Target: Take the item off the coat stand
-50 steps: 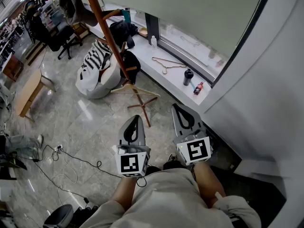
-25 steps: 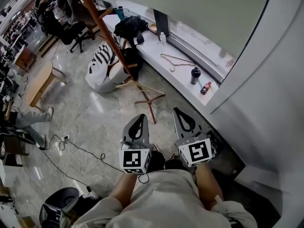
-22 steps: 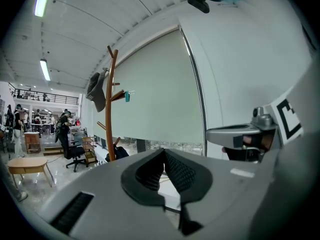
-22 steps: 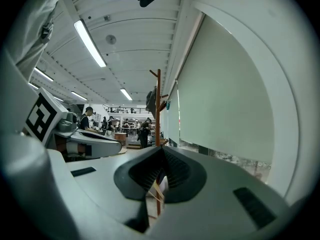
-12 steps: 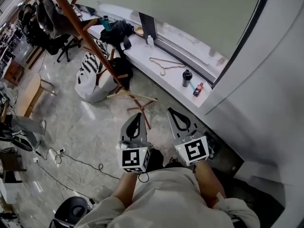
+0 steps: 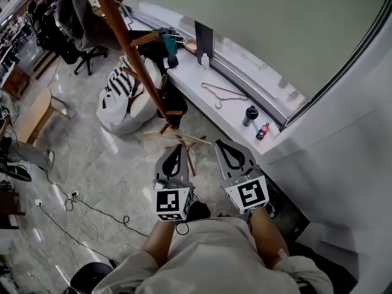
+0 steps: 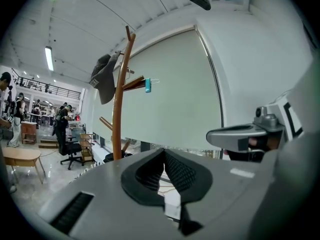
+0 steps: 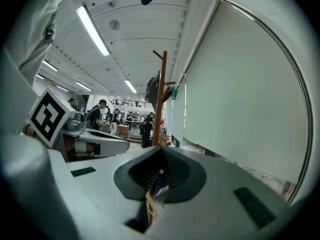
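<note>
The coat stand (image 6: 131,48), a brown wooden pole with angled pegs, rises from the floor (image 6: 110,164) beyond both grippers and slightly to their left. The item judged to be the task's thing, a dark grey cap (image 7: 104,81), hangs from an upper peg on the left side of the pole, high up and well apart from either gripper. By appearance it is soft cloth, light, not fragile, and liable to fold under a pinch. The soundest hold appears to be on its free lower edge, followed by a lift up and off the peg. It hangs limp, its long axis close to upright and tapering downward; which end is the peak cannot be determined. The left gripper (image 6: 177,152) and right gripper (image 6: 223,146) sit level, side by side, near the person's body. Each has its jaws closed together with nothing held. A small teal object (image 7: 148,85) sits at the tip of a right-hand peg; its identity is unclear.
</note>
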A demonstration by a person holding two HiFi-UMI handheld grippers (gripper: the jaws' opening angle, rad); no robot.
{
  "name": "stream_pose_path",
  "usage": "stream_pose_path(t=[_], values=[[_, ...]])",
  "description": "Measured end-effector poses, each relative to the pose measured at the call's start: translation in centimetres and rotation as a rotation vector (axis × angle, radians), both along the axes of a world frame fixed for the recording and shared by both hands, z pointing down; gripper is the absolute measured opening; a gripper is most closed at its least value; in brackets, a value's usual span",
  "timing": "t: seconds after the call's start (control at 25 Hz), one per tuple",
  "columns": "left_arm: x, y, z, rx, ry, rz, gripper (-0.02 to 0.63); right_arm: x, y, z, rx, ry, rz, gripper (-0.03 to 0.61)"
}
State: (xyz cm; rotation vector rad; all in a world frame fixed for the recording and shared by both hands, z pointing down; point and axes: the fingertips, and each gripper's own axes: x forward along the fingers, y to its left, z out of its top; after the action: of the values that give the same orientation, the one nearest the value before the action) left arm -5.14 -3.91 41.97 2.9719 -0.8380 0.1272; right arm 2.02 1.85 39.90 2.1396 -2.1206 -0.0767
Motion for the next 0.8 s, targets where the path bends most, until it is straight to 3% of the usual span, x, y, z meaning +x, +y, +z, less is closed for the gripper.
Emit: stream_pose_path(t=[0.44, 0.8], values=[[-0.4, -8.1, 1.0, -0.033, 0.006, 0.016, 0.011, -0.6, -8.0, 0.7, -0.041, 0.014, -0.01, 0.005], [1.4, -10.4, 2.2, -0.047, -0.007, 0.007, 0.011, 1.0, -11.0, 1.5, -0.042, 0.001, -0.038, 0.005]])
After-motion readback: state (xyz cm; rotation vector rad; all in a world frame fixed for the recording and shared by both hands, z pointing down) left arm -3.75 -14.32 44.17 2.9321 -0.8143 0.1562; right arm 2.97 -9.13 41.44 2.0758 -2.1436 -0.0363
